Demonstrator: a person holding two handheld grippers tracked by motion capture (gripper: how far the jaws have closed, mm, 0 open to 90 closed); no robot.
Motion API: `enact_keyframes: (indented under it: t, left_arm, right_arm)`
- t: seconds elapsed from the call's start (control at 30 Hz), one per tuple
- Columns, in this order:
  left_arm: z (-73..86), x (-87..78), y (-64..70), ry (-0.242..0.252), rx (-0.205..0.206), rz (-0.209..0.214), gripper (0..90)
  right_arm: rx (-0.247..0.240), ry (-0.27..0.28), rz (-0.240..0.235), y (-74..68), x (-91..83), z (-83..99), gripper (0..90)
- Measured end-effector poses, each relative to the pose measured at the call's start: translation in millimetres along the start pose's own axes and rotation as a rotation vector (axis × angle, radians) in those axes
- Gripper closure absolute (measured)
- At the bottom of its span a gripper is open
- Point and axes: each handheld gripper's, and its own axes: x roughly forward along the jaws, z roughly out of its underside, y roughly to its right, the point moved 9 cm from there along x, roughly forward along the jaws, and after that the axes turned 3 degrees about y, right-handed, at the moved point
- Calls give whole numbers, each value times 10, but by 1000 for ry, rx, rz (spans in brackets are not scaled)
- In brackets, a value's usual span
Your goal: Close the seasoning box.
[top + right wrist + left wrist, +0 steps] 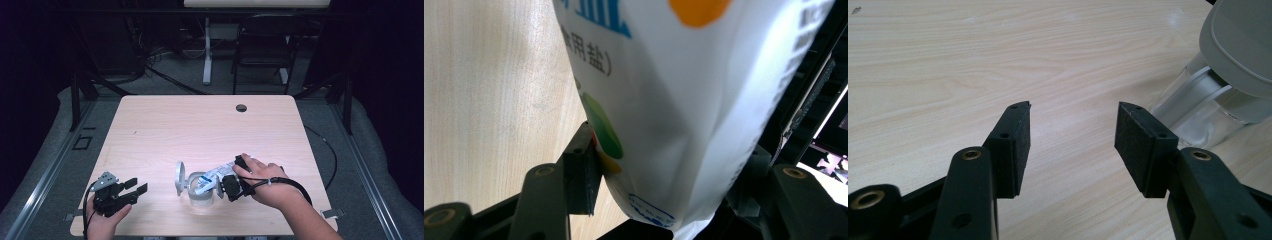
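The right gripper (226, 186), low and right of centre in the high view, has its jaws closed on a white printed bag (214, 177); in the right gripper view the bag (684, 100) is pinched between the two pads, its blue lettering and orange and green marks toward the camera and its bottom edge sagging below the jaws. In the high view the bag's long axis runs from the right hand (265, 182) down and left, tilted so that its far end sits at the mouth of a clear jar (201, 192) standing just left of the gripper near the lower middle of the frame. The jar's grey lid (179, 177) is swung open and stands upright on the jar's left side. The left gripper (134, 191), at the lower left of the high view, is spread wide and holds nothing; in the left gripper view its jaws frame bare table (998, 60), with the jar (1198, 110) and lid (1238, 45) at the right edge, beside the jaws rather than between them. The bag looks to be mid-pour, so the next move probably turns on keeping its lower end over the jar mouth; the right hand is at the jar, the left well apart from it.
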Motion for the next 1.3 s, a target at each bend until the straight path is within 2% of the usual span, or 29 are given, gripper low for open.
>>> enact_keyframes:
  t: [0.27, 1.3]
  left_arm:
    - [4, -4, 9, -11, 2, 5, 488]
    - [-7, -4, -3, 4, 0, 1, 488]
  right_arm:
    - [-1, 6, 1, -1, 4, -6, 426]
    - [-5, 1, -2, -1, -4, -11, 427]
